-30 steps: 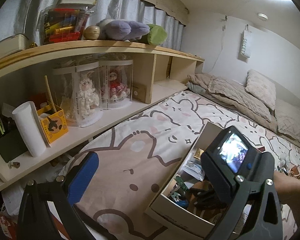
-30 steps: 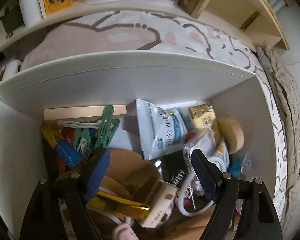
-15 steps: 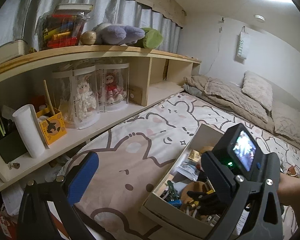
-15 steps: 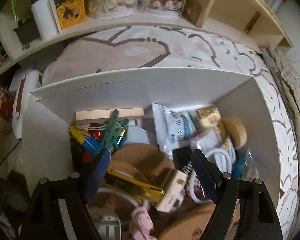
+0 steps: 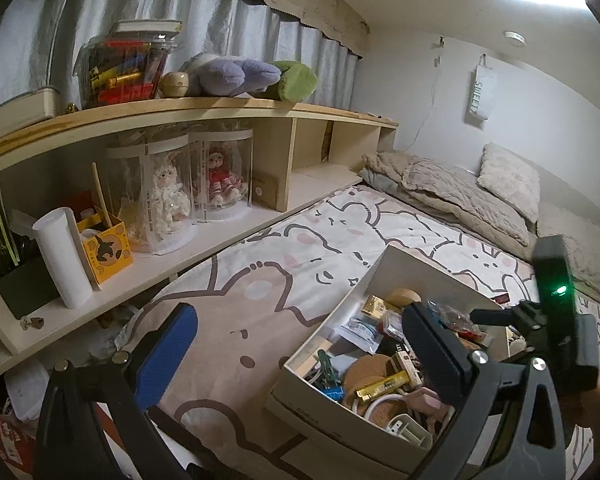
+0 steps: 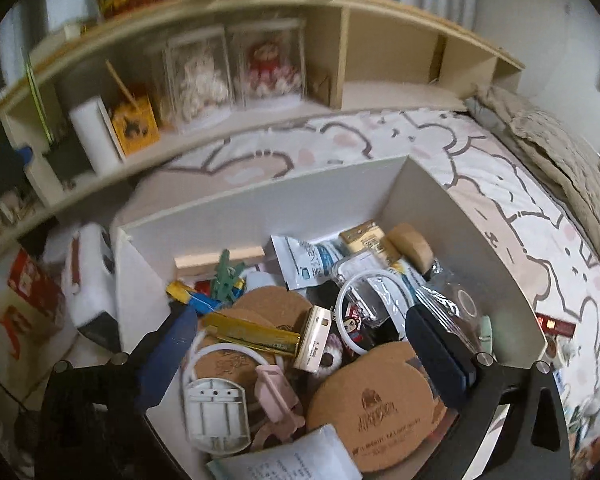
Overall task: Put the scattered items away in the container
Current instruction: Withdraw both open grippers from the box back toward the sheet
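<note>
A: What has changed at the right gripper (image 6: pixel 300 344)?
B: Its jaws have just been opening, wide now, nothing between them. It is higher above the white box (image 6: pixel 260 200) than a second ago.
A: So the item was dropped?
B: I think so. The box on the bed (image 5: pixel 260 292) is full. The left gripper (image 5: pixel 304 344) is spread, empty.

Bedroom shelf and bed
Two boxed dolls (image 5: pixel 192 188) on wooden shelf (image 5: pixel 228 108); plush toys (image 5: pixel 244 78) above; pillows (image 5: pixel 508 182) on patterned bedsheet (image 5: pixel 284 272).
</note>
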The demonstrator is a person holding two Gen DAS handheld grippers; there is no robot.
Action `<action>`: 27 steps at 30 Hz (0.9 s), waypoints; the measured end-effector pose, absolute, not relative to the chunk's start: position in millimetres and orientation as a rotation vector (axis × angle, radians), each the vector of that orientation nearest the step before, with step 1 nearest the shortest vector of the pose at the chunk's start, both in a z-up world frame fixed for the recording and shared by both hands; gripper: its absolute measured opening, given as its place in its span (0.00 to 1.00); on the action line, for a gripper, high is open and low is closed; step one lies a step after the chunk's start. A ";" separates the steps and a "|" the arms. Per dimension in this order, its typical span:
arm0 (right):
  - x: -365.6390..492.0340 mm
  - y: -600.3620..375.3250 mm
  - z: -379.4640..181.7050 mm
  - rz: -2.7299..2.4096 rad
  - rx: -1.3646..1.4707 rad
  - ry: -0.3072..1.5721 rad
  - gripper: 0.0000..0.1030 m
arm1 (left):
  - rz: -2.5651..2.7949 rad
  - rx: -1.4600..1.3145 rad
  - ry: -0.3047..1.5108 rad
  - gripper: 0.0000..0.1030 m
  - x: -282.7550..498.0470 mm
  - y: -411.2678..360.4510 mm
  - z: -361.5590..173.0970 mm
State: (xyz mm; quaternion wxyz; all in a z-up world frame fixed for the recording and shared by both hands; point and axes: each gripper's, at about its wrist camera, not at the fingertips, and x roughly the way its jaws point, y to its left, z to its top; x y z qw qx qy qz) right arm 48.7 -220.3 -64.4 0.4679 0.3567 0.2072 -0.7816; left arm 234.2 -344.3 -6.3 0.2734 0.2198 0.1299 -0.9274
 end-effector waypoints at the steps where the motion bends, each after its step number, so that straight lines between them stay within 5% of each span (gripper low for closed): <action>1: 49.5 -215.9 -61.1 -1.925 0.869 0.490 1.00 | -2.496 0.592 0.345 1.00 234.6 -341.8 -5.5; 27: 94.6 -104.8 21.9 -2.098 0.632 0.298 1.00 | -2.553 0.578 0.272 1.00 243.2 -279.1 18.0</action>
